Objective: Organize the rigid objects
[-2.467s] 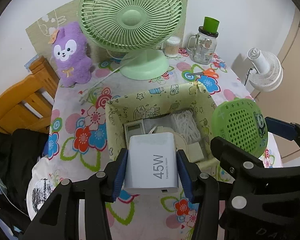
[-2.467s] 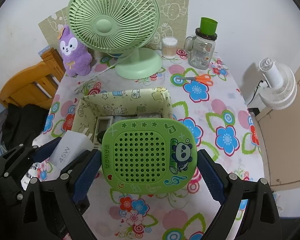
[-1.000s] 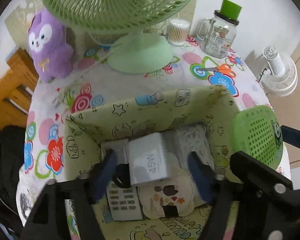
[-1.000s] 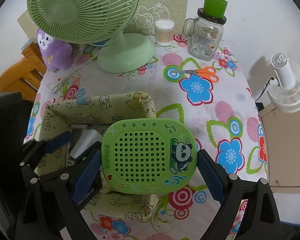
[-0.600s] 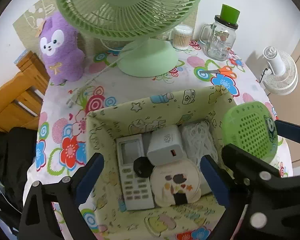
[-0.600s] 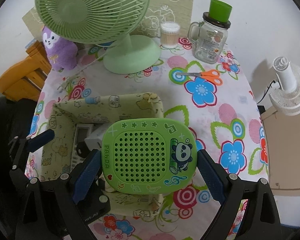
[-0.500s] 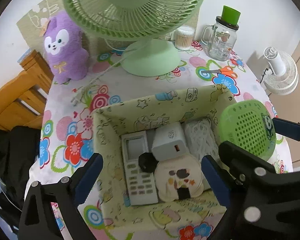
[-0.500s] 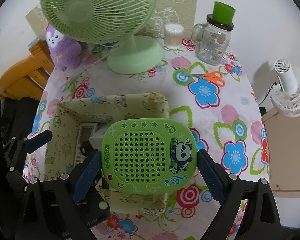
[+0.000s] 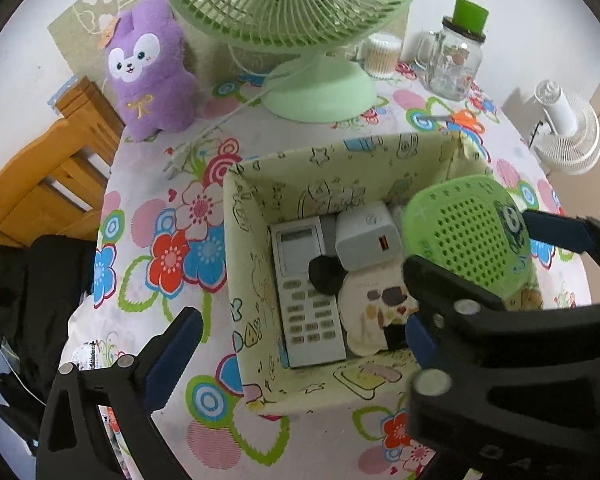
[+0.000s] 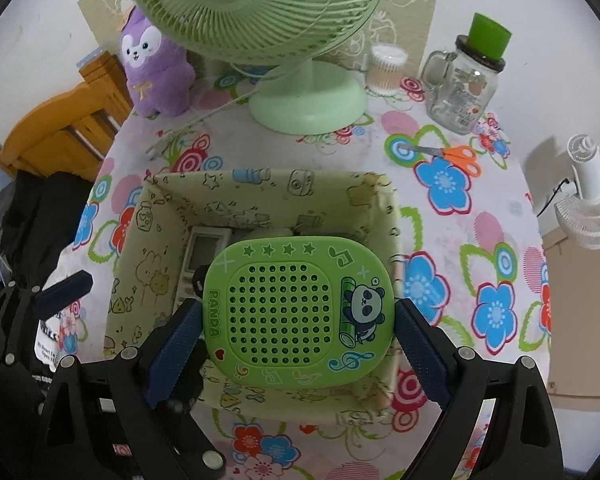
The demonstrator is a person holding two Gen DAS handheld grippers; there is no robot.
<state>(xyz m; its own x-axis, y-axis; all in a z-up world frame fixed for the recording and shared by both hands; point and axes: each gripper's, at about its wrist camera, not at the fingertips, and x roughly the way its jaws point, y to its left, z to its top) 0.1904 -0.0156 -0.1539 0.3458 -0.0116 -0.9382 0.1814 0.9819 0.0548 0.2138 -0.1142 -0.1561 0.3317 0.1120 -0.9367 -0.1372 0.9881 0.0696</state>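
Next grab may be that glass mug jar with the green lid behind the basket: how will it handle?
The glass jar is probably rigid, smooth and somewhat slippery, and breakable. It looks empty, so likely light; being tall, with a handle on one side, it may tip if pushed high.

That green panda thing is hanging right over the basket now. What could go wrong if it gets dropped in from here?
The basket is already crowded: a remote, a white charger and a round pouch cover its floor, so the panda case, shut in the right gripper, may land tilted on them or knock the charger over. The basket's soft cloth walls could also fold if the case catches the rim.
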